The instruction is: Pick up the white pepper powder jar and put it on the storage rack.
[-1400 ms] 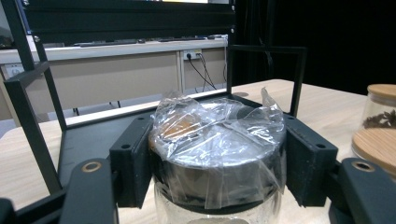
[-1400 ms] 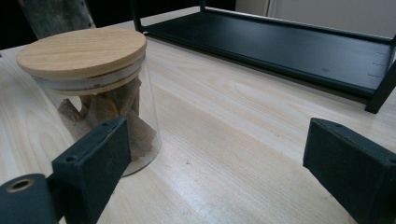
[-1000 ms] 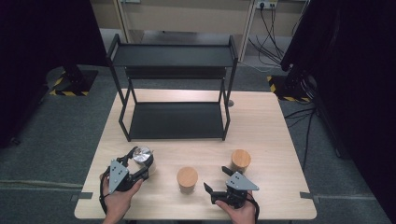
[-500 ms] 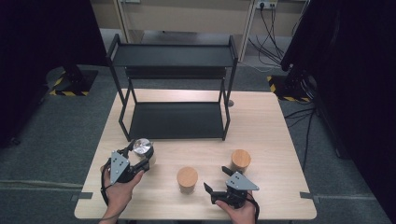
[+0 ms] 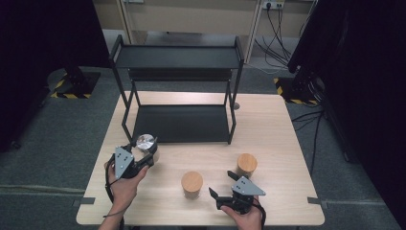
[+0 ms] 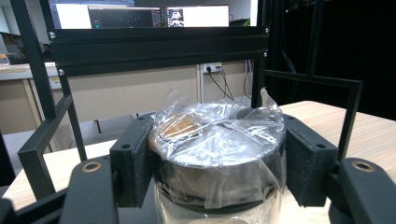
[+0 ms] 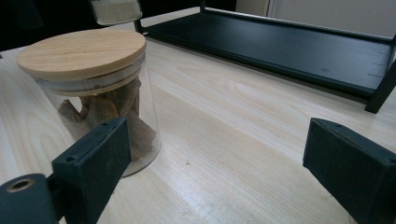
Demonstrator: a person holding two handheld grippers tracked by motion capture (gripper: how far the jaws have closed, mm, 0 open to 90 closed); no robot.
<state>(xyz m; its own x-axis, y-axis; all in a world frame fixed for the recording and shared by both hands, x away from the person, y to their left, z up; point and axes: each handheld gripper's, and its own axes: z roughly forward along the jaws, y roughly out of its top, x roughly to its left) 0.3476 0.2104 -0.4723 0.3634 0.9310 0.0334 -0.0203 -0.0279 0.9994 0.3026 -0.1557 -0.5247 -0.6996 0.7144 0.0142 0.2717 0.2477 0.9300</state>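
Gripping a plastic-wrapped jar (image 6: 217,154) between its jaws, the left gripper (image 5: 139,160) holds it just in front of the black rack (image 5: 179,86), near the lower shelf's left corner. That film looks slippery, so the jar could slide out or clip the rack's post. The right gripper (image 5: 225,191) stands wide open, beside a wooden-lidded jar (image 7: 91,93) on the surface.
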